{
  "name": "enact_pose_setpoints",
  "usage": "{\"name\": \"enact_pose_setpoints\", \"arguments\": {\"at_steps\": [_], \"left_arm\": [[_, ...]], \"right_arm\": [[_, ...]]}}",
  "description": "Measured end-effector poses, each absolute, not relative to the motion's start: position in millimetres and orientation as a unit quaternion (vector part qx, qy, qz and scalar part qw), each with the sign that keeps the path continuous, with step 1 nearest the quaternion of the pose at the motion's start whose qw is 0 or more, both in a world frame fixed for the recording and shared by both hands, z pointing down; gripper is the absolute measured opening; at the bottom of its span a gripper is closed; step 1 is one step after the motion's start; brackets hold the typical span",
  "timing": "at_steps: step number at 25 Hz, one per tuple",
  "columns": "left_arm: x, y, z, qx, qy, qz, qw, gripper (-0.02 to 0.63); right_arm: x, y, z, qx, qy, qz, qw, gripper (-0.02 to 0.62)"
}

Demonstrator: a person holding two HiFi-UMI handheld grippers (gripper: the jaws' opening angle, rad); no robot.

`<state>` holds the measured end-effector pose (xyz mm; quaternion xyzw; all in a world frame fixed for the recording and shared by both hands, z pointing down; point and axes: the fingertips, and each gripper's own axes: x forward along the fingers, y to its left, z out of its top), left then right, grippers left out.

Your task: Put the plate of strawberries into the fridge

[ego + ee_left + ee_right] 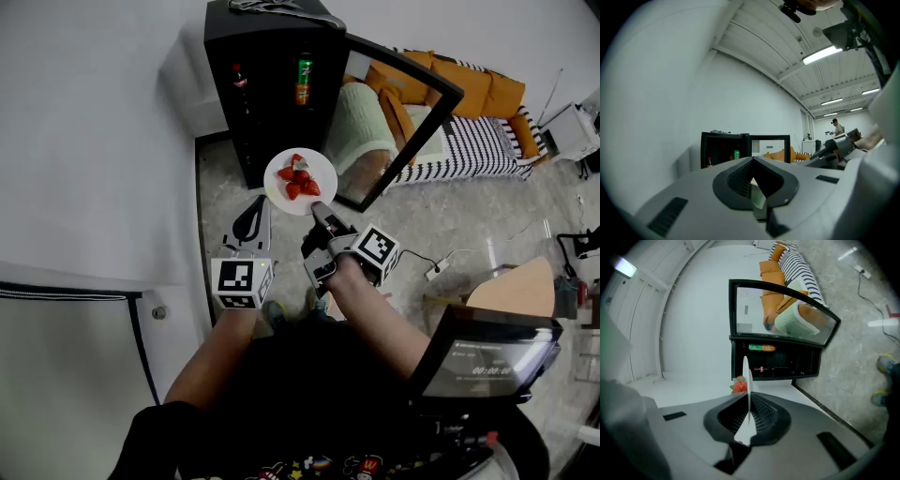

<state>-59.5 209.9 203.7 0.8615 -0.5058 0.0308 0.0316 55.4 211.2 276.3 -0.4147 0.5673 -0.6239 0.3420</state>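
Round white plate (327,172) of red strawberries (298,180) is hovering before the open black glass-door fridge (272,94), right tongs (321,214) pinching its near rim. Left tongs (251,217) are resting closed, gripping nothing, just below-left of it.

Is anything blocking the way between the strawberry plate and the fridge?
Nothing visible does. The door stands open, and the right gripper holds the plate by its rim just before the fridge.
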Motion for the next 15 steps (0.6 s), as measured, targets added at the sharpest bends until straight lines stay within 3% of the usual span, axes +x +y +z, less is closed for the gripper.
{"name": "enact_pose_setpoints", "arguments": {"at_steps": [15], "left_arm": [[-41.1,182.6,209.1,0.855,-0.517,0.038,0.035,0.003]], "right_arm": [[74.2,184.9,280.7,-0.406,0.568,-0.631,0.337,0.020]]}}
